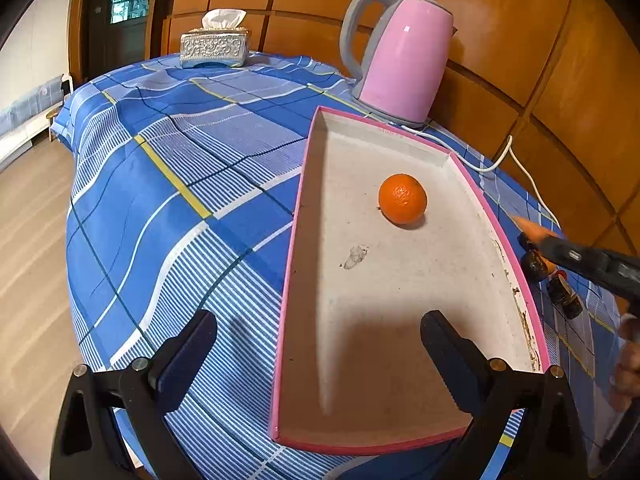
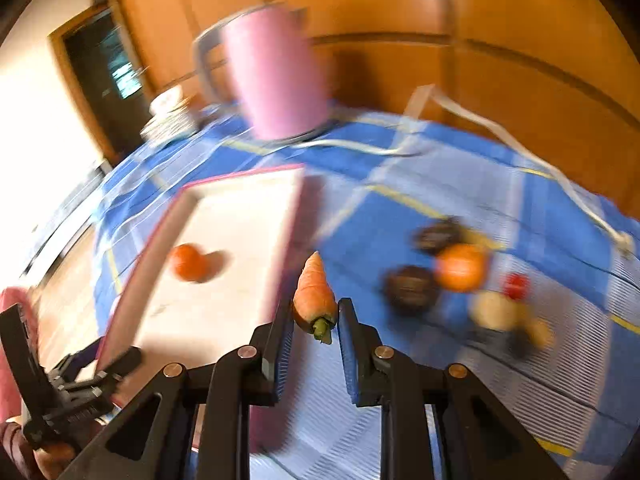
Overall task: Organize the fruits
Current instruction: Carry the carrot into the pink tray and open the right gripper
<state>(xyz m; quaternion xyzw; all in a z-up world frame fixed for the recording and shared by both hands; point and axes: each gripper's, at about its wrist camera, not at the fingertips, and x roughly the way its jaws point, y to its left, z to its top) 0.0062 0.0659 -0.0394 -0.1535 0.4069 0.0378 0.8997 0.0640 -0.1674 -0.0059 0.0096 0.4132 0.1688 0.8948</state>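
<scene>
My right gripper (image 2: 316, 312) is shut on a carrot (image 2: 314, 294), tip pointing forward and green stub toward me, just right of the pink-rimmed white tray (image 2: 248, 196). One orange (image 1: 403, 199) lies inside the tray (image 1: 288, 280). My left gripper (image 1: 319, 322) is open and holds nothing; its fingers straddle the tray's near left wall. In the left wrist view the carrot (image 1: 534, 229) shows past the tray's right rim. Loose on the cloth to the right lie another orange (image 2: 460, 266), dark round fruits (image 2: 412, 288), a small red one (image 2: 516, 285) and a pale yellow one (image 2: 496, 310).
A pink kettle (image 1: 404, 60) stands behind the tray, its white cord (image 1: 520, 164) trailing over the blue checked cloth by the wooden wall. A tissue box (image 1: 214, 46) sits at the far table edge. A hand (image 1: 628, 364) shows at the right.
</scene>
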